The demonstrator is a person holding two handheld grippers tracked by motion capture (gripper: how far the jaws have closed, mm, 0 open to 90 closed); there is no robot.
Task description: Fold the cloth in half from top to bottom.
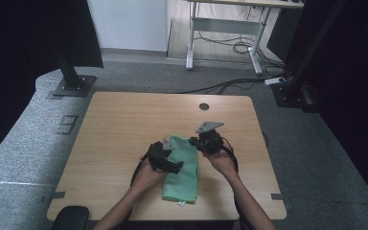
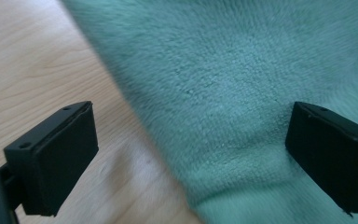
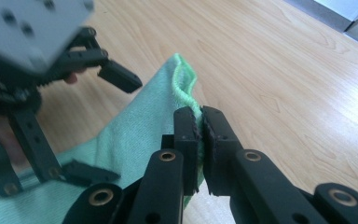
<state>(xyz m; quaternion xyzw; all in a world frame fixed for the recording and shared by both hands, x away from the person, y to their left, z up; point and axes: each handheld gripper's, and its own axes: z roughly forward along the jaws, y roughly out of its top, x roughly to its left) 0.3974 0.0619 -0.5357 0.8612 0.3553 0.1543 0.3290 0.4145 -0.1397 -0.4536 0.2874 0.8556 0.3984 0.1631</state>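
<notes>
Nearby, left gripper (image 3: 98, 126) agape over green towel (image 1: 184, 167), right gripper (image 3: 200, 128) pinching its edge.

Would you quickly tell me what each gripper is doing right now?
Left gripper: open, jaws wide over the towel's edge.
Right gripper: shut on the towel's hem.

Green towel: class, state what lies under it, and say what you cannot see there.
The towel lies folded on the wooden table. Its far edge is lifted, pinched in the right gripper. The tabletop beneath the towel is covered, so anything there cannot be seen.
</notes>
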